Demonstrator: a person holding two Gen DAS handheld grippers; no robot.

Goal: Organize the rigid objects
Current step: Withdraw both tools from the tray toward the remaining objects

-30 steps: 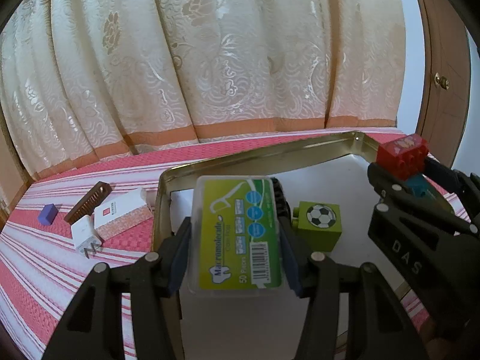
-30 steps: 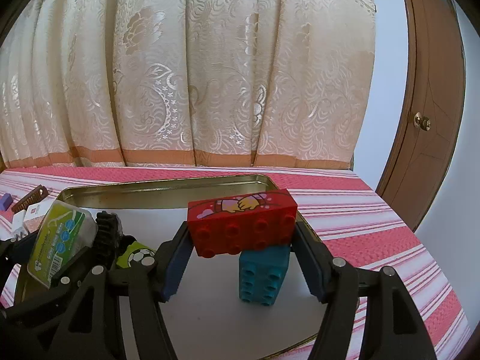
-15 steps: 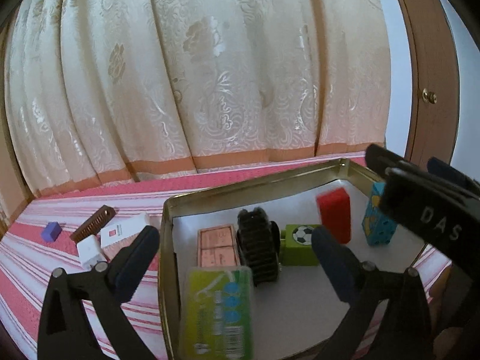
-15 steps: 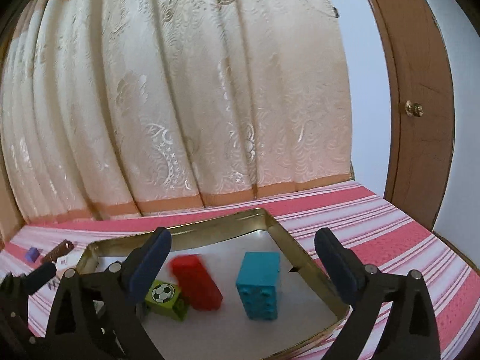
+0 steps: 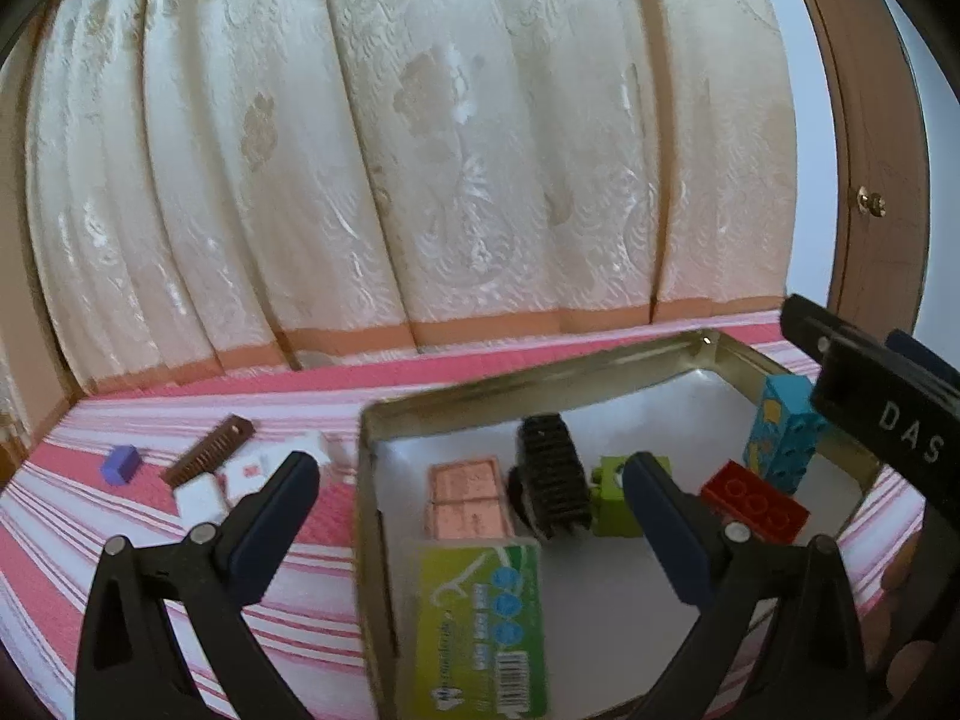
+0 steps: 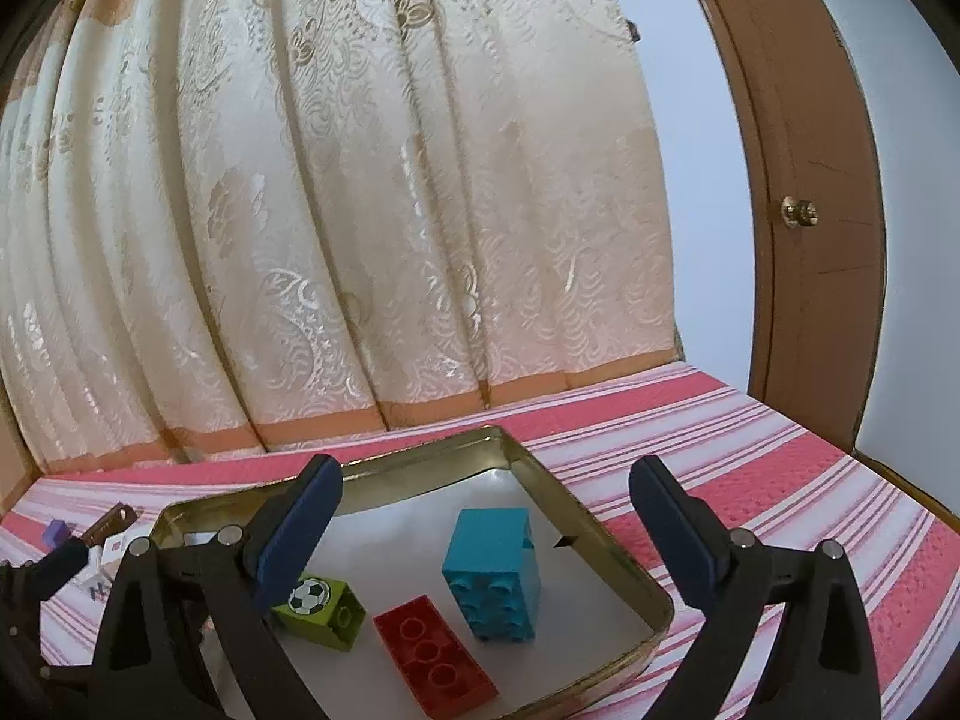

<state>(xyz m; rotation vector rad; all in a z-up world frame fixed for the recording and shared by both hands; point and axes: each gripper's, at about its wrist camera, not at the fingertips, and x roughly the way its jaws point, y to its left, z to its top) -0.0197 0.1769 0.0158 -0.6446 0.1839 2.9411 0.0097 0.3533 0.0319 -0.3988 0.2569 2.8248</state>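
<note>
Both grippers are hovering with fingers spread wide, holding nothing: the left gripper (image 5: 471, 492) above the floss box (image 5: 480, 618) lying in the metal tray (image 5: 540, 384), the right gripper (image 6: 486, 504) above the red brick (image 6: 435, 660) lying at the teal block's (image 6: 495, 570) seven o'clock.

Both wrist views — raised, close, facing the curtain (image 5: 420, 150) — share the metal tray (image 5: 540, 378) interior.

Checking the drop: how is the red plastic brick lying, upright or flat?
Flat: the red plastic brick lies in the metal tray, its round hollows facing up.
</note>
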